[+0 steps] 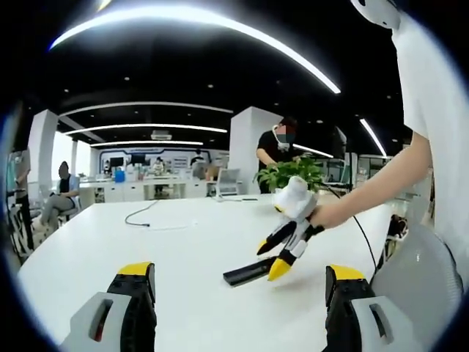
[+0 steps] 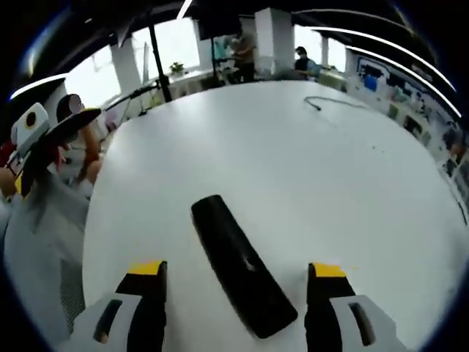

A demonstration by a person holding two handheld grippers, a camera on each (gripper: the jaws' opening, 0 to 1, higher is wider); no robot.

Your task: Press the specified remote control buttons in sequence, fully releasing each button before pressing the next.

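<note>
A black remote control (image 2: 240, 265) lies flat on the white table (image 2: 315, 161), running lengthwise between the open jaws of my right gripper (image 2: 236, 273). In the left gripper view the same remote (image 1: 248, 272) rests near the table's front, and the right gripper (image 1: 270, 258), held by a hand, hovers over its right end with yellow-tipped jaws apart. Whether a tip touches the remote cannot be told. My left gripper (image 1: 239, 282) stands open, well back from the remote, with nothing between its jaws. Part of the left gripper (image 2: 44, 132) shows at the far left edge.
A potted plant (image 1: 289, 173) and a thin black cable (image 1: 139, 214) sit toward the table's far side. A grey chair (image 1: 421, 282) stands at the right. A person in black stands behind the plant, and other people sit at desks beyond.
</note>
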